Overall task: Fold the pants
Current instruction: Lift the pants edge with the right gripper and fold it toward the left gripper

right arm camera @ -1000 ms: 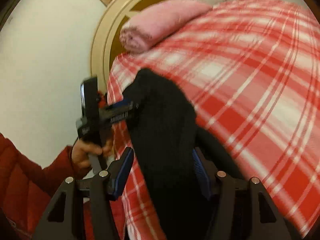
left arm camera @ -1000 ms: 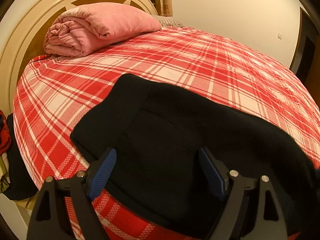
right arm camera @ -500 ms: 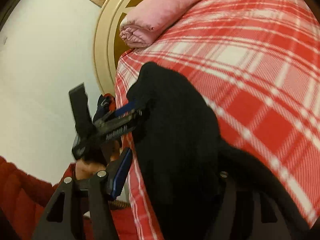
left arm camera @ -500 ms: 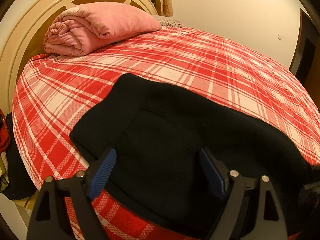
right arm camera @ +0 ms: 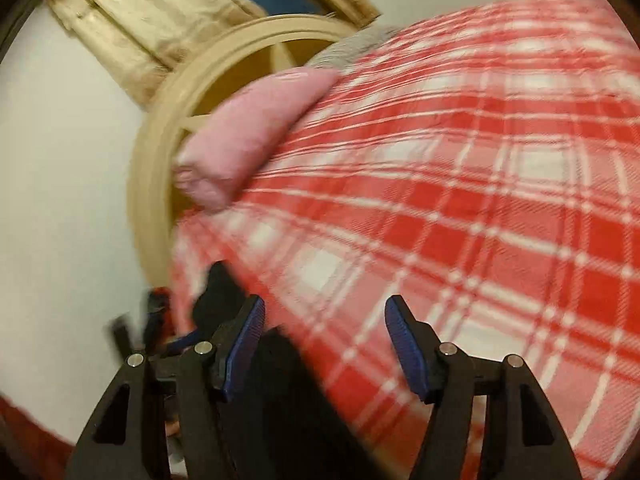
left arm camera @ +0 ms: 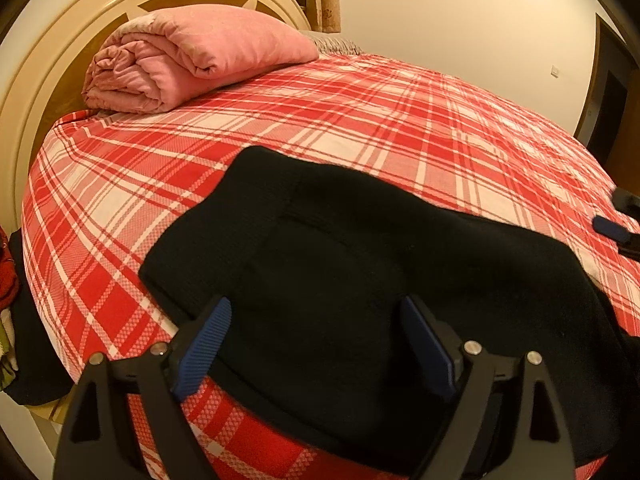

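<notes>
The black pants [left arm camera: 360, 260] lie folded on the red plaid bedsheet [left arm camera: 360, 120], close to the bed's near edge. My left gripper [left arm camera: 315, 307] hovers over their near edge. Its jaws are opening, the dark cloth lies under the gap, and the blue pads do not press on it. At the right edge of the left wrist view, my right gripper [left arm camera: 616, 228] shows beyond the pants' end. In the blurred right wrist view the right gripper [right arm camera: 325, 306] is open over bare sheet. There the pants [right arm camera: 288, 392] sit low, behind its left finger.
A rolled pink quilt [left arm camera: 192, 60] rests against the round cream headboard [left arm camera: 40, 80]. A pile of clothes [left arm camera: 8, 272] sits beside the bed at the left. A dark doorway [left arm camera: 612, 100] is at the far right. A red sleeve [right arm camera: 24, 428] shows at the bottom left.
My right gripper has let go of the pants and swung away to the right over the sheet. The pants' right end has dropped flat. The left gripper has stayed put.
</notes>
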Available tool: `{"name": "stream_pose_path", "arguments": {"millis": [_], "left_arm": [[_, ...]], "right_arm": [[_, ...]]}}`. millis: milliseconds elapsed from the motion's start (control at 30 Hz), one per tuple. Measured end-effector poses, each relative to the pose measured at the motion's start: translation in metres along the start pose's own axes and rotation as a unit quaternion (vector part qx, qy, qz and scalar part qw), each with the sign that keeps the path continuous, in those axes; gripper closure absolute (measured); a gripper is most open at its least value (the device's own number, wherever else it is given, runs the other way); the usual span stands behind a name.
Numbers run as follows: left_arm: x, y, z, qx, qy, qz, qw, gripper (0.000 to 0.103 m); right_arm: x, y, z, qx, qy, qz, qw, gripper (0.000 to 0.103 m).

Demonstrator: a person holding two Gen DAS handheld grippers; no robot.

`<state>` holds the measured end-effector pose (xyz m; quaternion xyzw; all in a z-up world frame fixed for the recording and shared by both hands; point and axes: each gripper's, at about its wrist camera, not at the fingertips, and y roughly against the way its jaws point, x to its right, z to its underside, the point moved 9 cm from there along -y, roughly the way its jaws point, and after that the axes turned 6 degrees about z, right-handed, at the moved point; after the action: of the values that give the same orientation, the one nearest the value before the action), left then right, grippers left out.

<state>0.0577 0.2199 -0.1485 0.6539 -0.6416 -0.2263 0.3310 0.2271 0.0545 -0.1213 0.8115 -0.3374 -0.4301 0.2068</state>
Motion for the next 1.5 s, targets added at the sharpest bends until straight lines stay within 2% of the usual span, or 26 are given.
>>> {"name": "stream_pose_path", "arguments": {"millis": [67, 167, 267, 433, 500, 633, 733, 767, 833, 933, 1000, 1067, 1167, 1233, 1333, 1400, 1433, 1467, 1500], "left_arm": [[-0.001, 0.0, 0.0, -0.001, 0.001, -0.001, 1.0, 0.013], [0.0, 0.0, 0.0, -0.001, 0.002, -0.001, 1.0, 0.013], [0.0, 0.001, 0.001, -0.003, 0.003, 0.0, 1.0, 0.013], [0.0, 0.001, 0.001, -0.004, 0.003, 0.002, 1.0, 0.013], [0.0, 0.0, 0.001, -0.004, 0.003, 0.003, 1.0, 0.013], [0.0, 0.001, 0.001, -0.002, 0.003, 0.004, 1.0, 0.012], [0.001, 0.001, 0.001, -0.001, 0.004, 0.003, 1.0, 0.012], [0.001, 0.001, 0.001, -0.001, 0.004, 0.003, 1.0, 0.012], [0.001, 0.001, 0.001, -0.002, 0.004, 0.002, 1.0, 0.012], [0.001, 0.001, 0.001, -0.002, 0.004, 0.002, 1.0, 0.012], [0.001, 0.001, 0.001, -0.003, 0.002, 0.001, 1.0, 0.012], [0.0, 0.001, 0.001, -0.005, -0.001, 0.002, 1.0, 0.012], [0.0, 0.001, 0.002, -0.004, -0.009, 0.004, 0.9999, 0.011], [0.001, 0.001, 0.002, -0.002, -0.011, 0.002, 0.9999, 0.011], [0.001, 0.001, 0.002, 0.0, -0.013, 0.003, 0.9999, 0.011], [0.0, 0.002, 0.002, -0.001, -0.013, 0.007, 0.9999, 0.011], [0.0, 0.001, 0.001, -0.002, -0.012, 0.007, 0.9999, 0.011], [-0.001, 0.001, 0.001, -0.004, -0.012, 0.01, 0.9999, 0.011], [-0.001, 0.001, 0.001, -0.006, -0.012, 0.013, 0.9998, 0.011]], "right_arm": [[-0.017, -0.006, 0.017, -0.026, 0.029, -0.016, 0.999, 0.038], [-0.036, -0.033, 0.036, -0.066, 0.054, -0.019, 0.996, 0.038], [-0.047, -0.057, 0.052, -0.101, 0.054, -0.039, 0.993, 0.038], [-0.071, -0.043, 0.067, -0.115, 0.084, -0.068, 0.987, 0.038], [-0.075, -0.036, 0.077, -0.126, 0.103, -0.066, 0.984, 0.038], [-0.063, -0.039, 0.106, -0.168, 0.138, -0.03, 0.976, 0.039], [-0.062, -0.042, 0.094, -0.148, 0.104, -0.051, 0.982, 0.039], [-0.065, -0.047, 0.086, -0.14, 0.079, -0.071, 0.984, 0.038], [-0.079, -0.06, 0.075, -0.139, 0.042, -0.128, 0.981, 0.038], [-0.099, -0.089, 0.068, -0.149, 0.035, -0.151, 0.977, 0.038], [-0.104, -0.104, 0.066, -0.145, 0.057, -0.126, 0.98, 0.038], [-0.096, -0.103, 0.053, -0.109, 0.075, -0.082, 0.988, 0.041], [-0.069, -0.087, 0.023, -0.063, 0.022, -0.087, 0.994, 0.044], [-0.054, -0.086, 0.017, -0.07, -0.001, -0.093, 0.993, 0.05], [-0.041, -0.087, 0.024, -0.095, 0.014, -0.069, 0.993, 0.058], [-0.028, -0.079, 0.019, -0.107, -0.008, -0.085, 0.991, 0.059], [-0.014, -0.071, 0.014, -0.099, -0.014, -0.058, 0.993, 0.058], [0.007, -0.059, 0.003, -0.072, -0.01, 0.007, 0.997, 0.058], [0.031, -0.035, -0.009, -0.039, -0.021, 0.051, 0.998, 0.058]]}}
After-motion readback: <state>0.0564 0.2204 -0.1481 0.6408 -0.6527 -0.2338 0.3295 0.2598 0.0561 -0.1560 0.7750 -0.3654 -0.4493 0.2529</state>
